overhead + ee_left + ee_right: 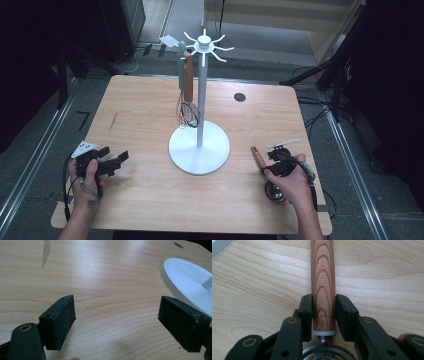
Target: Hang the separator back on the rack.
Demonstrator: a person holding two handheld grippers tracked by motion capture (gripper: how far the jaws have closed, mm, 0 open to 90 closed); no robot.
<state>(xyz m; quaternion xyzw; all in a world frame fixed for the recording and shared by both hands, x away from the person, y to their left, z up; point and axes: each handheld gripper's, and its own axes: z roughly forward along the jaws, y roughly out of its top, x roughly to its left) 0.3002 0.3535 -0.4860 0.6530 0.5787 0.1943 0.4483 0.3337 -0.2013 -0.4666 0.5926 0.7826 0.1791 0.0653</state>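
Observation:
A kitchen tool with a wooden handle (323, 277) lies flat on the table at the front right, its handle (257, 156) pointing away from the person and its metal head (274, 192) toward them. My right gripper (323, 312) (269, 166) is shut on the handle just above the metal collar, one pad against each side. My left gripper (114, 154) (117, 322) rests at the front left, held in a hand, open, with bare wood between its pads. A white hook stand (202, 75) rises from a round base (187, 150) (185, 282) at the table's middle.
A wire whisk with a wooden handle (188, 82) and a green-handled utensil (181, 62) hang from the stand's left hooks. A dark round hole (240, 97) sits in the tabletop at the back right. Cables and dark frames surround the table.

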